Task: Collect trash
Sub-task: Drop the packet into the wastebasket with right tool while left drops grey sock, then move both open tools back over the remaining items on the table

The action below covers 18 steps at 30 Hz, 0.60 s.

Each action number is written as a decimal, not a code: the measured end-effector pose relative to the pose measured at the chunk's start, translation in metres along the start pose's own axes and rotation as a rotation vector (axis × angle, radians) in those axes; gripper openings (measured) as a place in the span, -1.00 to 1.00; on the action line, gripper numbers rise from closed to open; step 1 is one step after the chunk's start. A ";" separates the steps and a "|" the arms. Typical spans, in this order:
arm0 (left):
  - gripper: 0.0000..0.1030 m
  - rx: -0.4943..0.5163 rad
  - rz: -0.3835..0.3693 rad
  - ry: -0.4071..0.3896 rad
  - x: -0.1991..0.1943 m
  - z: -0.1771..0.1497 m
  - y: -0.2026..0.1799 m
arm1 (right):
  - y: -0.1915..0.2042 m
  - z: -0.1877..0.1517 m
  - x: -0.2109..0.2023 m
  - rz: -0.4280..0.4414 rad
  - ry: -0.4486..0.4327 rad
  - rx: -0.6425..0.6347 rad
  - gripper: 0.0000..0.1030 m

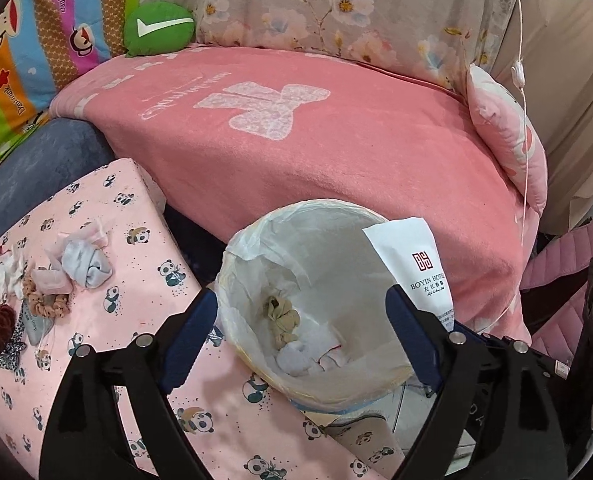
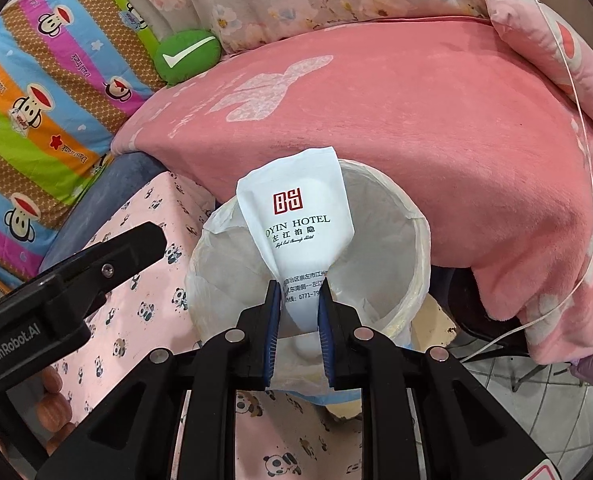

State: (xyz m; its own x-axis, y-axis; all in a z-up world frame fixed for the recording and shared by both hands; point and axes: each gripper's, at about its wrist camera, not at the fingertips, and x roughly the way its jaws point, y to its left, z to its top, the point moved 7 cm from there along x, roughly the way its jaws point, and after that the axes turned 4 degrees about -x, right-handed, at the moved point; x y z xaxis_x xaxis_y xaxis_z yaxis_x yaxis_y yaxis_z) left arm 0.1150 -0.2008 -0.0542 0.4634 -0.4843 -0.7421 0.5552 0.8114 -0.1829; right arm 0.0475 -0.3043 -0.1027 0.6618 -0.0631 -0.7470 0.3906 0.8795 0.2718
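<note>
A white packet (image 2: pixel 296 232) is being pinched by the right gripper (image 2: pixel 296 308) directly over the bin (image 2: pixel 412 240) at frame centre, its long axis pointing away from the jaws. The left gripper (image 1: pixel 300 340) is being held wide and empty, straddling the bin's near rim.

You read "BOYIN HOTEL" on the white packet (image 2: pixel 296 224) at centre frame; "GenRobot.AI" on the left gripper (image 2: pixel 96 280) at lower left.

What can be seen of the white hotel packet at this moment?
The white hotel packet is a flat, soft-looking pouch with a red square logo, "HOTEL" lettering and small Chinese print. The right gripper is shut on its lower end, so the wider top stands up, leaning slightly, above the open mouth of the lined trash bin. It looks crumpled where pinched. In the left wrist view it rises near the bin's right rim; contact there is unclear.
</note>
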 end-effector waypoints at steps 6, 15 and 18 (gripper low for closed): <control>0.60 -0.065 0.019 0.010 0.000 -0.002 0.022 | 0.007 0.007 0.004 -0.004 -0.021 -0.007 -0.41; 0.60 -0.119 0.045 0.006 -0.010 -0.011 0.045 | 0.023 0.010 0.002 -0.002 -0.032 -0.031 -0.28; 0.60 -0.138 0.047 0.005 -0.014 -0.014 0.054 | 0.031 0.007 -0.002 0.005 -0.033 -0.041 -0.26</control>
State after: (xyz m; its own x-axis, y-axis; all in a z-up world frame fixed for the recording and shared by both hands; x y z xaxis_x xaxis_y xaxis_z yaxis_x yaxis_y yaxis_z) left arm 0.1289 -0.1454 -0.0623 0.4834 -0.4432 -0.7549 0.4326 0.8706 -0.2342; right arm 0.0631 -0.2798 -0.0888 0.6845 -0.0732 -0.7253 0.3612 0.8983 0.2502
